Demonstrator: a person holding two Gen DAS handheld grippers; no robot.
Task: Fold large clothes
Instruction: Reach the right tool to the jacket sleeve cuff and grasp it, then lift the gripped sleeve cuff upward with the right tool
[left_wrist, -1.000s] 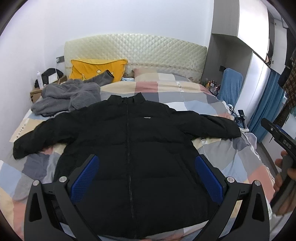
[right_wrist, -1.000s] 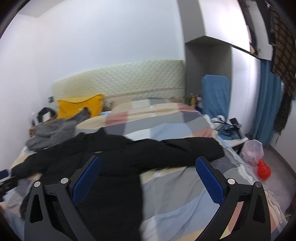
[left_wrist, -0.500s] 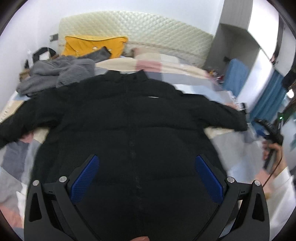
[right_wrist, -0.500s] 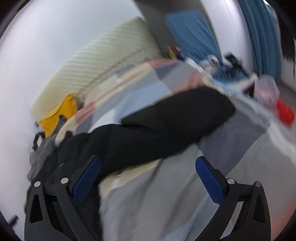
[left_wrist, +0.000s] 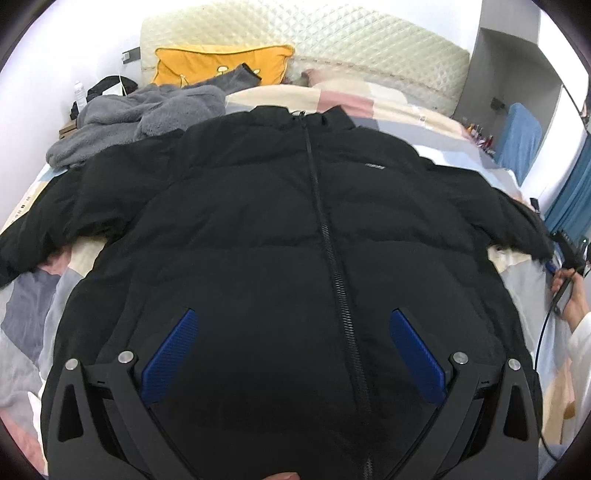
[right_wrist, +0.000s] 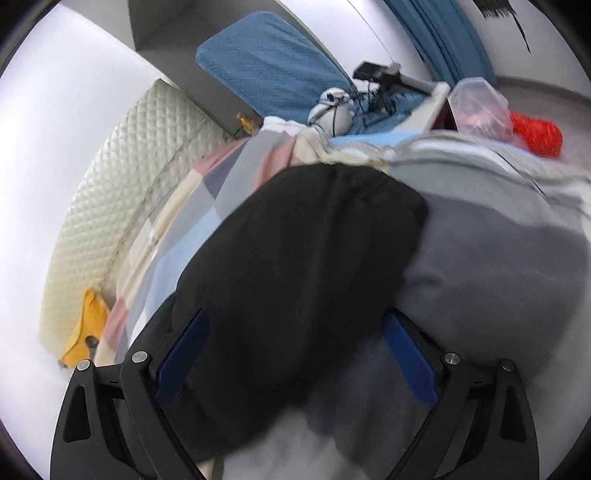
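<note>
On the bed (left_wrist: 424, 114), your black jacket (left_wrist: 295, 236) lies flat, zipped and unfolded, so every fold remains: left claw (left_wrist: 291, 354) open and empty above its hem, right claw (right_wrist: 293, 354) open astride the sleeve (right_wrist: 314, 258).

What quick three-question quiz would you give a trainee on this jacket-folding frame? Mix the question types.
1. True or false: the black puffer jacket lies front up on the bed with its zipper closed.
2. Multiple choice: the right hand-held gripper is over which part? A) collar B) sleeve C) hem
3. Fill in: both the left hand-held gripper and the right one are ____, gripping nothing.

Key: 1 true; 2 B; 3 open.
</note>
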